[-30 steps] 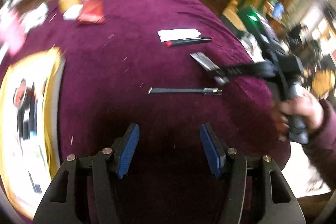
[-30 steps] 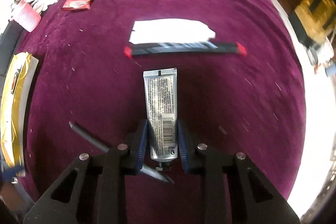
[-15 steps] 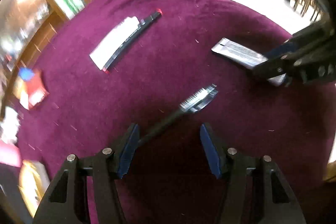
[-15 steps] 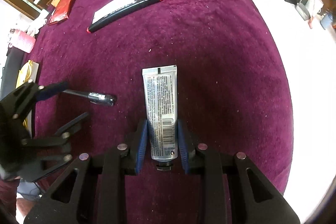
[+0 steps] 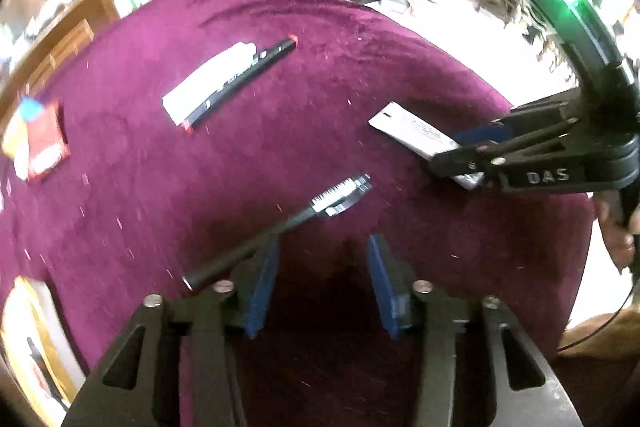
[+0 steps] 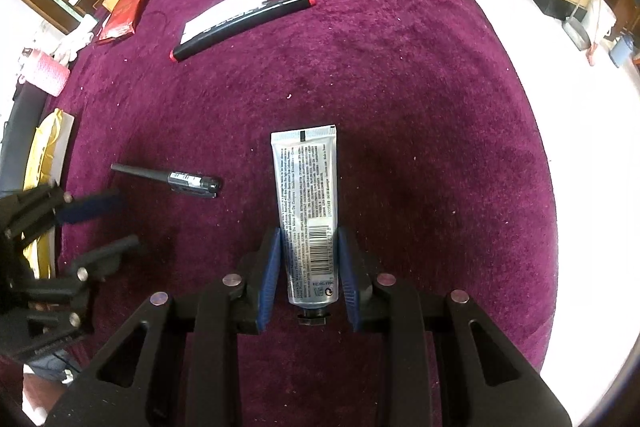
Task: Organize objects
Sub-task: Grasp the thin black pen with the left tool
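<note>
My right gripper (image 6: 307,259) is shut on a silver tube (image 6: 306,195) with black print, held by its cap end just above the purple cloth; it also shows in the left wrist view (image 5: 416,131). A black pen (image 6: 176,179) lies on the cloth to the left; in the left wrist view the pen (image 5: 280,227) lies slanted just ahead of my left finger. My left gripper (image 5: 322,279) is open and empty, low over the cloth. A white tube (image 6: 224,11) and a black marker with red ends (image 6: 244,23) lie side by side further back.
A red packet (image 6: 126,13) and a pink roll (image 6: 46,75) lie at the far left. A yellow-edged box (image 6: 42,163) sits at the left edge of the table. The round table's edge (image 6: 536,155) drops to a pale floor on the right.
My left gripper has swung round and closed in on the black pen, whose handle now lies at its left finger. My right gripper still holds the silver tube, shifted slightly.
</note>
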